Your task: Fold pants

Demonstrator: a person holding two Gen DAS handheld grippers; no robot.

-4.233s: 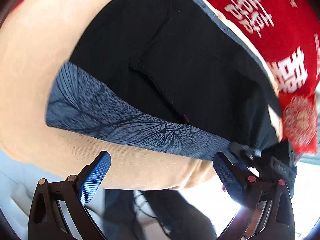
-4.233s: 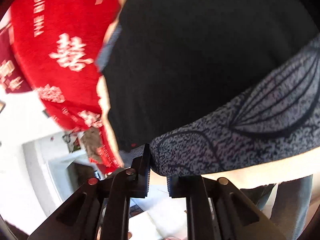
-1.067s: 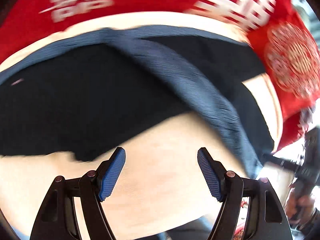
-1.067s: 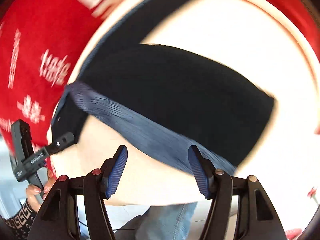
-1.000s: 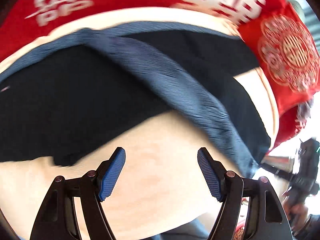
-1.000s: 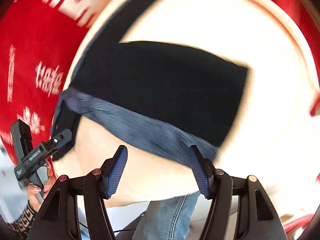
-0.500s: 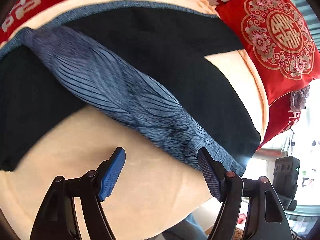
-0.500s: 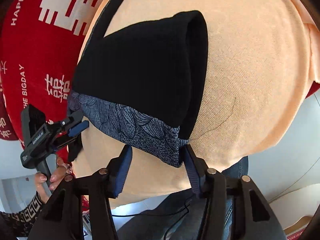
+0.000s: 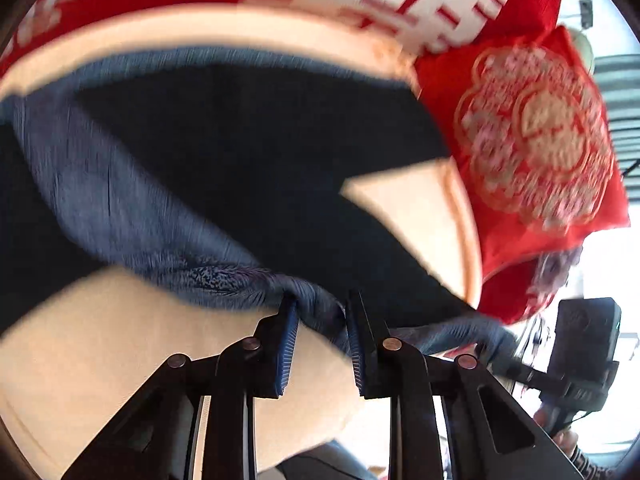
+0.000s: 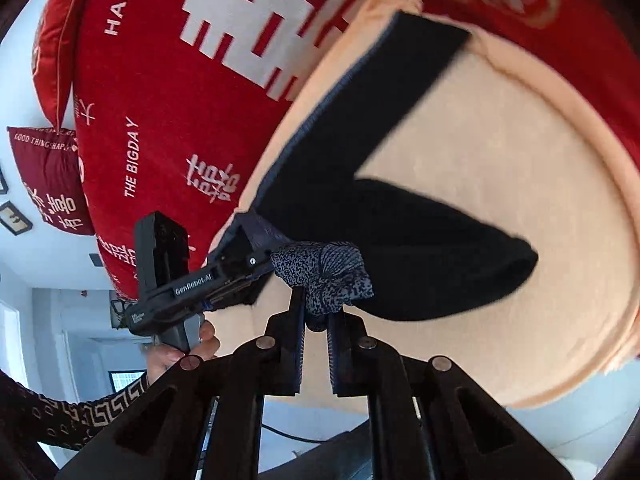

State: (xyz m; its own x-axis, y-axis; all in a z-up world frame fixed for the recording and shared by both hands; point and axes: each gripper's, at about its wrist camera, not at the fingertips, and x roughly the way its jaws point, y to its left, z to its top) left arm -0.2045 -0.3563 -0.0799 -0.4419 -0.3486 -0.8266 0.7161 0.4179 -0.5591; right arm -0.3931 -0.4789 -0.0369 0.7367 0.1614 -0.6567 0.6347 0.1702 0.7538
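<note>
Black pants point(image 9: 256, 152) with a blue-grey patterned waistband point(image 9: 120, 216) lie on a peach cushion point(image 9: 120, 360). My left gripper point(image 9: 320, 312) is shut on the waistband near the cushion's front edge. In the right wrist view the pants point(image 10: 400, 232) lie in a V with both legs spread out. My right gripper point(image 10: 316, 316) is shut on a bunched part of the waistband point(image 10: 324, 272). The left gripper point(image 10: 240, 256) shows there, gripping the waistband's other end just to the left.
Red pillows with white characters point(image 10: 180, 80) and a gold-patterned red pillow point(image 9: 536, 144) stand behind the cushion. The right hand-held gripper body point(image 9: 580, 352) shows at the right edge of the left wrist view. The cushion's front edge drops off toward the floor.
Both grippers were open above the waistband half a second ago; both have closed on it. The waistband is now bunched between them and the pants are pulled into a V.
</note>
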